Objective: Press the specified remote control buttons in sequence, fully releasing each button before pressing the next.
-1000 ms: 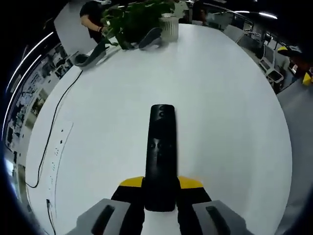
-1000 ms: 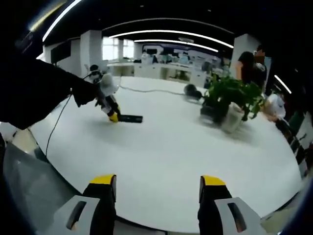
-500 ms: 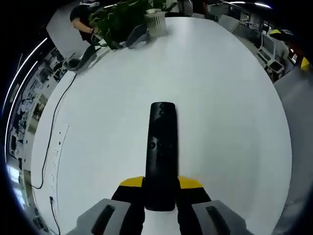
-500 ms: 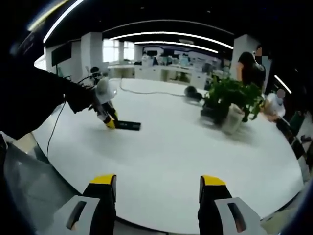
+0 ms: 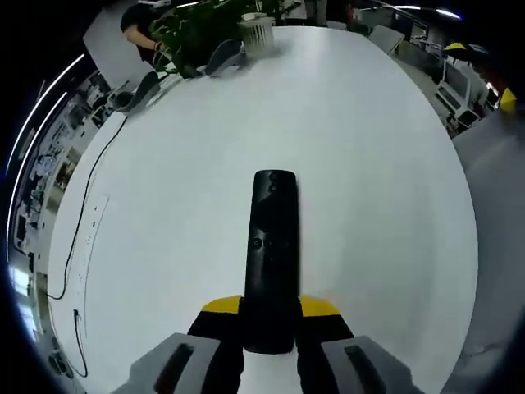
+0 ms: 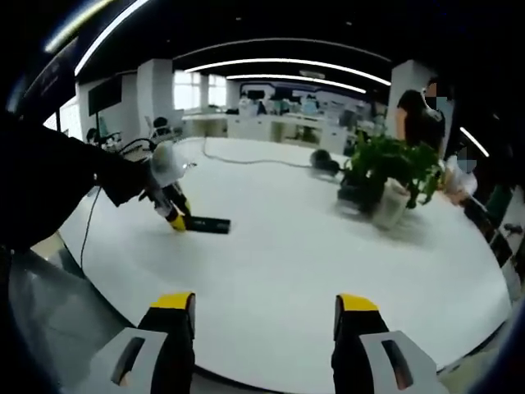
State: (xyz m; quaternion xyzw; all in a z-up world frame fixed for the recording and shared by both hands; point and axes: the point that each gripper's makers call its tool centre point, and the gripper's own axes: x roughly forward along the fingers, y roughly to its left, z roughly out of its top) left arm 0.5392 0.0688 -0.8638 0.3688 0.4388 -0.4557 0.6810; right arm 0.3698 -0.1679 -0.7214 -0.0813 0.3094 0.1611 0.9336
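In the left gripper view, the left gripper pinches the near end of the remote between its fingers. The remote is black and long. Its long axis runs straight up the middle of the frame, away from the gripper, and its button side faces up toward the camera. The far end sits a little above the frame centre, over the white surface. I cannot tell if the remote rests on the surface or is held just above it.

In the right gripper view, the right gripper is at the bottom of the frame with its fingers spread wide and nothing between them. The remote shows in the left middle of this frame, with the left gripper on its left end, so its long axis lies almost across the frame. It is well apart from the right fingers, up and to the left of them.

A plant in a pot stands in the right middle of this frame, away from the remote.

My judgement: the left gripper only steadies the remote, so the pressing must come from the right one. It should travel up and left in its own view to reach the buttons, and no button is pressed yet.
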